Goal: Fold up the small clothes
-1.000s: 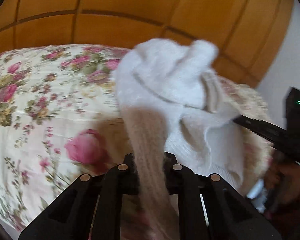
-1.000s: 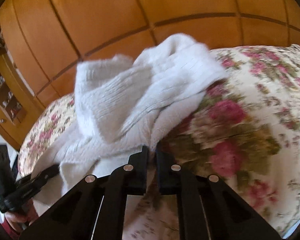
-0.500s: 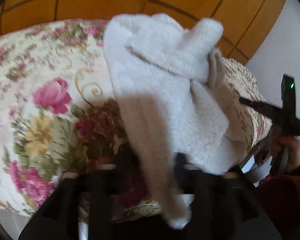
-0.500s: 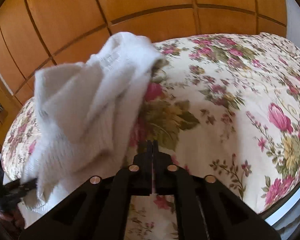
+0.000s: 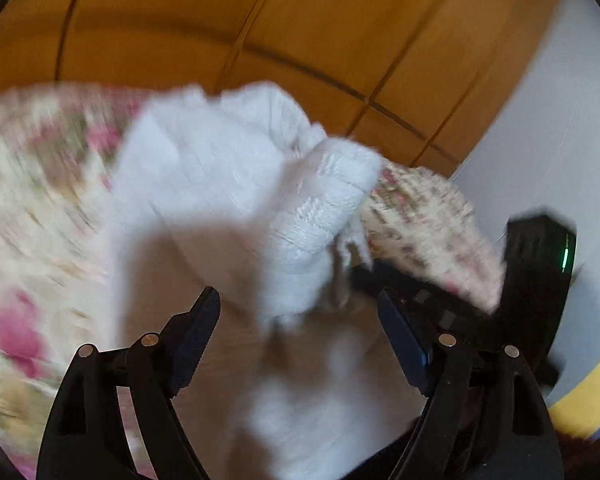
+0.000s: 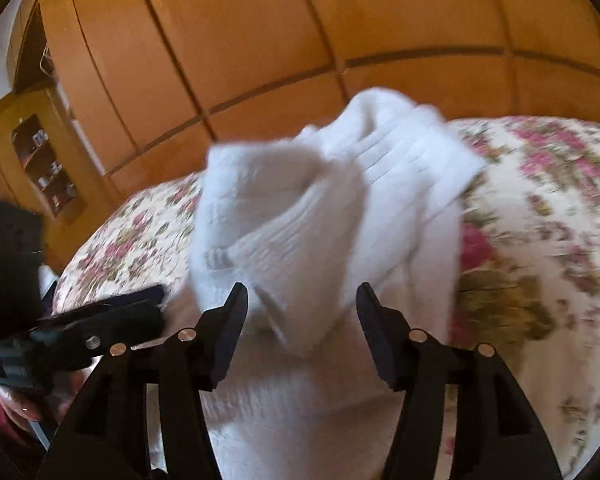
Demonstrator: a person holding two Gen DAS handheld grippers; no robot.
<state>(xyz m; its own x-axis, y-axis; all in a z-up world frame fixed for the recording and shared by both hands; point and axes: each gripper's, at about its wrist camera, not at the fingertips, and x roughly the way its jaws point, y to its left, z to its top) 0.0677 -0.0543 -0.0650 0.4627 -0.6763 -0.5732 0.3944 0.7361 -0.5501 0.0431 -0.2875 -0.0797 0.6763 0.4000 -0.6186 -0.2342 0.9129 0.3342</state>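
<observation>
A small white knitted garment (image 5: 236,200) lies bunched on the floral bedspread (image 5: 32,208); it also shows in the right wrist view (image 6: 332,216). My left gripper (image 5: 300,324) is open, its jaws wide apart on either side of the cloth's near part. My right gripper (image 6: 302,320) is open too, jaws spread around the near edge of the garment. Neither holds the cloth. The right gripper's body shows at the right of the left wrist view (image 5: 540,272); the left gripper's body shows at the left of the right wrist view (image 6: 80,328).
A wooden panelled wardrobe (image 6: 340,40) stands behind the bed. A wooden shelf unit (image 6: 44,164) with small items is at the far left. A white wall (image 5: 548,100) is to the right. The bedspread (image 6: 548,216) stretches to the right.
Both grippers were shut on the white garment and have opened. The garment has dropped onto the bed near the front edge, and both views have swung back towards it.
</observation>
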